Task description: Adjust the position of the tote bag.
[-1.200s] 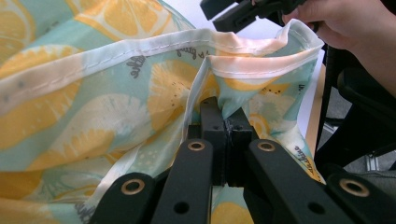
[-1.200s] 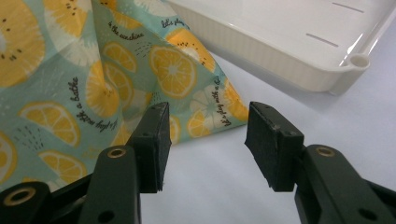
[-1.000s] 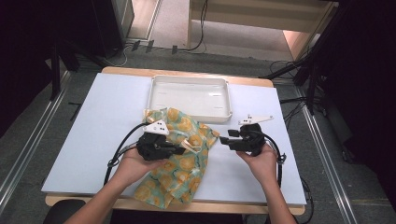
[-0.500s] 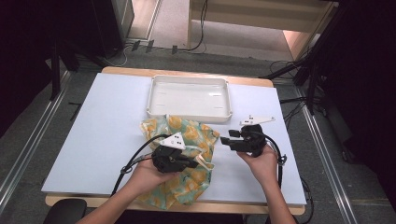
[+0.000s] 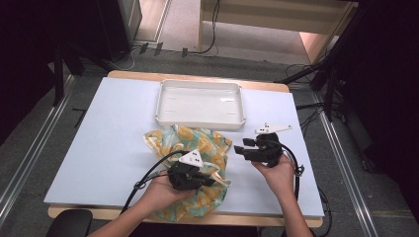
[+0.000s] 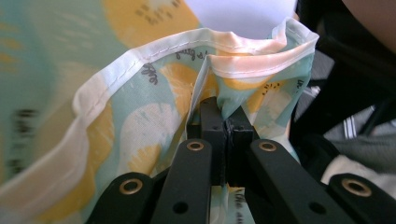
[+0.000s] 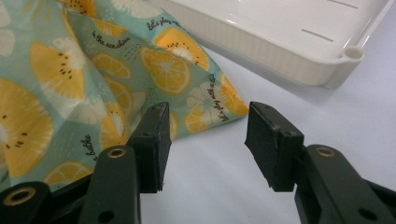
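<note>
Left claw point(image 5: 210, 180): jaws closed on the cloth point(image 5: 190, 148). In the left claw's own view, both black jaws meet with a fold of the cloth's white hemmed edge point(image 6: 219, 51) pinched between them; fabric rises above the jaw tips and drapes to the left. Claw sits near the front edge of the worktop point(image 5: 108, 138), over the front part of the cloth, held by the person's left hand point(image 5: 160, 192). Black cable runs from it toward the front-left.

Right claw point(image 5: 243, 146): jaws apart, nothing between them. In the right claw's own view point(image 7: 205, 140), bare worktop shows in the gap; the left-hand jaw pad point(image 7: 154, 144) sits just at the cloth's edge, contact can't be confirmed. Held by the right hand point(image 5: 276, 170), just beside the cloth's right side, jaws pointing toward it.

Cloth: teal w/ yellow citrus-slice print and small black lettering. Lies crumpled on the worktop, centre-front, between the two hands; front part reaches the worktop's front edge. Its far corner point(image 7: 229, 105) lies near the tray, not touching.

Tray point(image 5: 200, 118): white, rectangular, shallow, at the back-centre of the worktop, behind the cloth.
</note>
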Demonstrator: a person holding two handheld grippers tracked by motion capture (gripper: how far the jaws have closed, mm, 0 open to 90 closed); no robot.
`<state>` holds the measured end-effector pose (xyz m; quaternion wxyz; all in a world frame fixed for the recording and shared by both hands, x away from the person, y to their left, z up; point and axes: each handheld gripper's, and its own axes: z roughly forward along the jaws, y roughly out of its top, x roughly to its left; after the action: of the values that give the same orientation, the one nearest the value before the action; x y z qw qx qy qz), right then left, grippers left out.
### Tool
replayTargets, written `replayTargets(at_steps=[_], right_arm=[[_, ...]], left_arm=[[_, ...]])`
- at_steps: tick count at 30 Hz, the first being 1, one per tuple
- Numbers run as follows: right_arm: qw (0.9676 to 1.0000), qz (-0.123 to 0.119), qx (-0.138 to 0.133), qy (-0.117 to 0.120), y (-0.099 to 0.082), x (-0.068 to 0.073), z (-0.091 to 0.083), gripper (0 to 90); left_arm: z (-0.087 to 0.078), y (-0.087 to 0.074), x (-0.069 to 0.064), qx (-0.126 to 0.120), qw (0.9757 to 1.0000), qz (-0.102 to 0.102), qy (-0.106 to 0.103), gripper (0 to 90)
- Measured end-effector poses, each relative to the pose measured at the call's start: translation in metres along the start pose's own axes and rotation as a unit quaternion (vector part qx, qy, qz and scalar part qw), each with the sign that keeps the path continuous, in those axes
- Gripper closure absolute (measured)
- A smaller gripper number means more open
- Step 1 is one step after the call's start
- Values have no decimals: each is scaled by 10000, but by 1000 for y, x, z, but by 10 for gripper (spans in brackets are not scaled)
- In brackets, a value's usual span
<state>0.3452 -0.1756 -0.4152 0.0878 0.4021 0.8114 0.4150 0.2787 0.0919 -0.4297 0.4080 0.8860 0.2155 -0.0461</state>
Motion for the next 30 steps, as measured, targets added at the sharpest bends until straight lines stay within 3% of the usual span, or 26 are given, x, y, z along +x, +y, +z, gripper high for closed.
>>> replayTargets(at_steps=[2,5,8,11,12,18,30], right_arm=[[10000,40,-3,-4,-1,-1,-1,506],[10000,15,-16,-1,-1,-1,-1,506],[10000,-2,-15,-12,-1,-1,-1,506],[10000,17,-26,-1,-1,-1,-2,507],[10000,6,-22,0,-1,0,-2,507],[10000,-66,-34,40,0,3,-3,516],[9996,-183,-87,214,9,17,-12,562]], left_arm=[[4,-3,0,104,9999,11,-53,893],[5,-6,7,145,9996,-140,-200,851],[-5,-2,4,-46,9996,-79,-262,737],[-15,3,1,-65,9994,-91,-315,657],[-19,5,0,-35,9995,-97,-299,591],[-36,8,-4,-79,9996,-62,-246,496],[-72,7,3,-257,9993,-257,-25,482]])
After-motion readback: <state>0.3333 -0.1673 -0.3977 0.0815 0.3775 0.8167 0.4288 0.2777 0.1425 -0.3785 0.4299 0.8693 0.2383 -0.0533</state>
